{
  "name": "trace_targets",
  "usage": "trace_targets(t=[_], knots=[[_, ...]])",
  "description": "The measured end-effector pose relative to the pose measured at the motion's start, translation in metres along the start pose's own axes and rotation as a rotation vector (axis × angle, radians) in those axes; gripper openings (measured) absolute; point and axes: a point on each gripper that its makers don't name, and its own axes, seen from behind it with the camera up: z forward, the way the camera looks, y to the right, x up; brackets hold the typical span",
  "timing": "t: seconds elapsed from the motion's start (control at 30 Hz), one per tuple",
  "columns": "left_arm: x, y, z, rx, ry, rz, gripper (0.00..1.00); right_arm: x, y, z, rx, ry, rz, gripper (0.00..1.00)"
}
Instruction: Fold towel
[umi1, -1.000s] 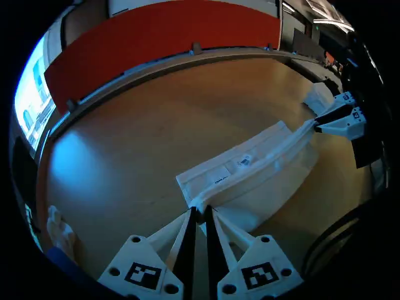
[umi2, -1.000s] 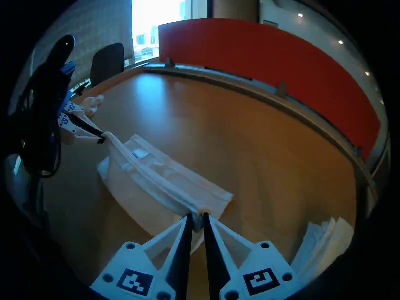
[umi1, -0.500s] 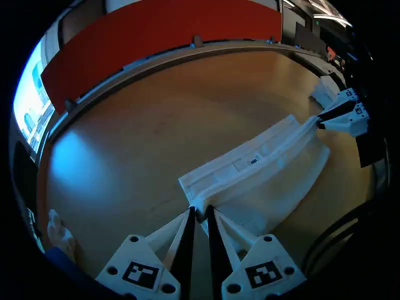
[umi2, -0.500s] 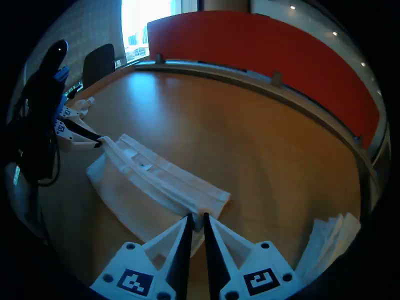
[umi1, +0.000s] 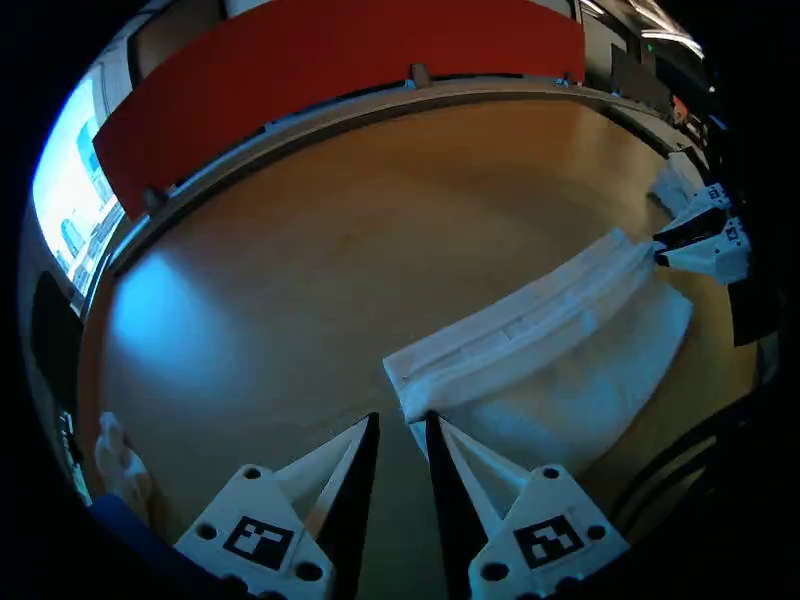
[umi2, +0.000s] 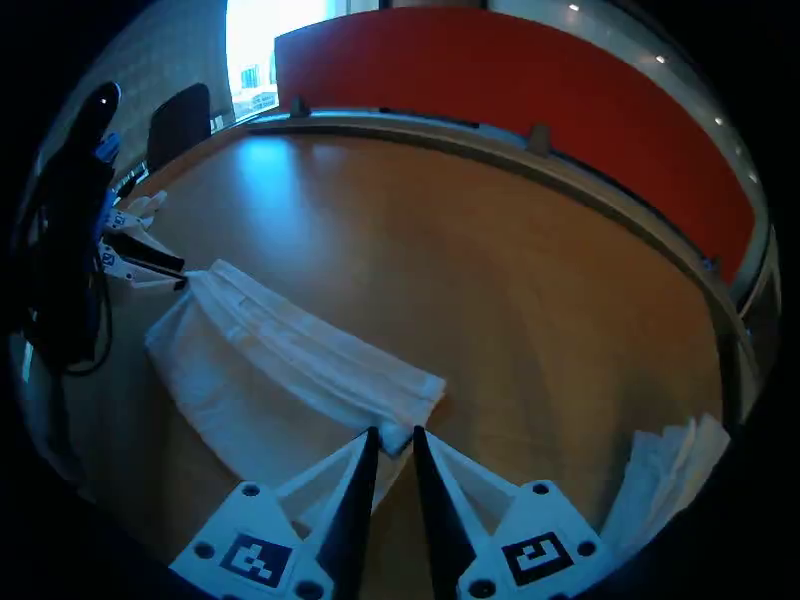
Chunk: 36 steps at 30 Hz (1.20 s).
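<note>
A white towel (umi1: 560, 370) lies folded into a long band on the wooden table (umi1: 330, 250). My left gripper (umi1: 400, 420) is open just short of the towel's near corner, with nothing between its fingers. My right gripper (umi1: 662, 250) sits at the far end of the band. In the right gripper view the towel (umi2: 270, 370) runs from my right gripper (umi2: 395, 435) to the left gripper (umi2: 180, 278). The right gripper's fingers stand slightly apart, and the towel's corner lies loose at their tips.
A stack of folded white towels (umi2: 670, 470) lies on the table to the right of my right gripper. A crumpled white cloth (umi1: 120, 465) sits by the left gripper. A red partition (umi1: 330, 70) runs along the table's far edge. A dark chair (umi2: 180, 125) stands beyond.
Both grippers lowered the held edge onto the table, then opened and let go. The towel now lies flat, and the left gripper has drawn back from its corner.
</note>
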Motion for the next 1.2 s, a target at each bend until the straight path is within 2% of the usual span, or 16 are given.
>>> trace_targets(t=[0.13, 0.33, 0.4, 0.6, 0.67, 0.87, 0.93, 1.07, 1.13, 1.2], knots=[[0.002, -0.004, 0.002, 0.016, 0.002, -0.008, 0.38, 0.000, 0.003, 0.004, -0.017, -0.003, -0.001, 0.33], [0.005, -0.011, 0.003, 0.042, 0.004, -0.010, 0.42, 0.004, 0.010, 0.008, -0.053, -0.001, -0.011, 0.61], [0.006, -0.016, 0.002, 0.055, 0.008, -0.014, 0.43, 0.007, 0.013, 0.008, -0.066, 0.002, -0.016, 0.65], [0.009, -0.021, 0.000, 0.065, 0.012, -0.043, 0.48, 0.012, 0.019, 0.009, -0.095, 0.007, -0.028, 0.66], [0.011, -0.024, -0.001, 0.072, 0.014, -0.049, 0.54, 0.013, 0.020, 0.010, -0.099, 0.008, -0.025, 0.66], [0.013, -0.034, -0.001, 0.091, 0.018, -0.073, 0.65, 0.017, 0.025, 0.010, -0.116, 0.016, -0.015, 0.68], [0.014, -0.036, -0.002, 0.093, 0.021, -0.083, 0.68, 0.018, 0.027, 0.010, -0.122, 0.020, -0.014, 0.70], [0.016, -0.037, -0.006, 0.090, 0.031, -0.099, 0.73, 0.022, 0.029, 0.008, -0.128, 0.032, -0.015, 0.85], [0.016, -0.038, -0.007, 0.087, 0.034, -0.101, 0.81, 0.024, 0.029, 0.006, -0.129, 0.037, -0.015, 0.88], [0.016, -0.037, -0.009, 0.085, 0.035, -0.101, 0.85, 0.026, 0.029, 0.005, -0.130, 0.041, -0.015, 0.89]])
